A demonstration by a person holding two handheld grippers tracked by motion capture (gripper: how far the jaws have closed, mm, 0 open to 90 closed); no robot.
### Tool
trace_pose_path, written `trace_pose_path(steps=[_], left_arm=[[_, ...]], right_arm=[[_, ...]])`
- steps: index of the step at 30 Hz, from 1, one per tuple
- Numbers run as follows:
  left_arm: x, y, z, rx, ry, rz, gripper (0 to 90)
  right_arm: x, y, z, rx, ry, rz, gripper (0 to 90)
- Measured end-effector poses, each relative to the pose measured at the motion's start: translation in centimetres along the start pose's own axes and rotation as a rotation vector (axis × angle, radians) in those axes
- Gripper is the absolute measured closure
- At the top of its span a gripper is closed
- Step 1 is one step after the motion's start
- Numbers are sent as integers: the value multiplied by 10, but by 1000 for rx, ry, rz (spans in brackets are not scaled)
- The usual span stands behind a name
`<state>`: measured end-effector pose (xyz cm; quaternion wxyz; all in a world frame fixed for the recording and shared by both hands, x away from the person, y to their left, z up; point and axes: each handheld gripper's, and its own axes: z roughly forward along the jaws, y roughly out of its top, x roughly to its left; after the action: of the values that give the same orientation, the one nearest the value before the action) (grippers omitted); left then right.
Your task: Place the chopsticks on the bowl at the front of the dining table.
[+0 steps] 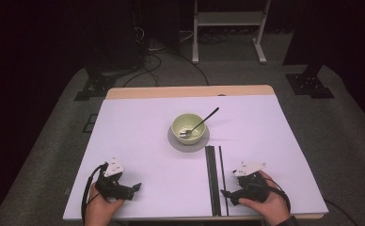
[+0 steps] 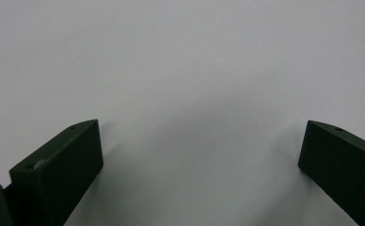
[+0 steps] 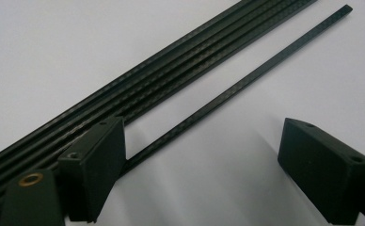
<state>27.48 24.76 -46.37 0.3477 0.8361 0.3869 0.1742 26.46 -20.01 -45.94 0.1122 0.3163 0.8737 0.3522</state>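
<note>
Along the table's near edge both the left gripper (image 1: 134, 188) and right gripper (image 1: 224, 193) rest gaping and empty, apparently before any step, the right nearest a lone black rod (image 3: 237, 87) beside the bundled rods (image 3: 138, 89), a likely first pick

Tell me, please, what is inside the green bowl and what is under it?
Inside the green bowl lies a spoon, its head down in the bowl and its dark handle leaning out over the rim. Under the bowl sits a grey round plate. The bowl covers the plate's middle.

The white-topped wooden table (image 1: 138, 141) carries a round grey saucer (image 1: 188, 141) under a green bowl, a bundle of black rods (image 1: 210, 179), and one separate thin black rod (image 1: 223, 179) beside it.
</note>
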Motion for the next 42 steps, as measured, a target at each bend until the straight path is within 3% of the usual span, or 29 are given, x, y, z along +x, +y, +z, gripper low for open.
trace_pose_path(steps=[10,42], left_arm=[[0,0,0,0,0,0,0],[0,0,0,-1,0,0,0]], right_arm=[[-2,-8,-8,4,-12,5,144],[-34,-23,-25,15,-70,72,145]])
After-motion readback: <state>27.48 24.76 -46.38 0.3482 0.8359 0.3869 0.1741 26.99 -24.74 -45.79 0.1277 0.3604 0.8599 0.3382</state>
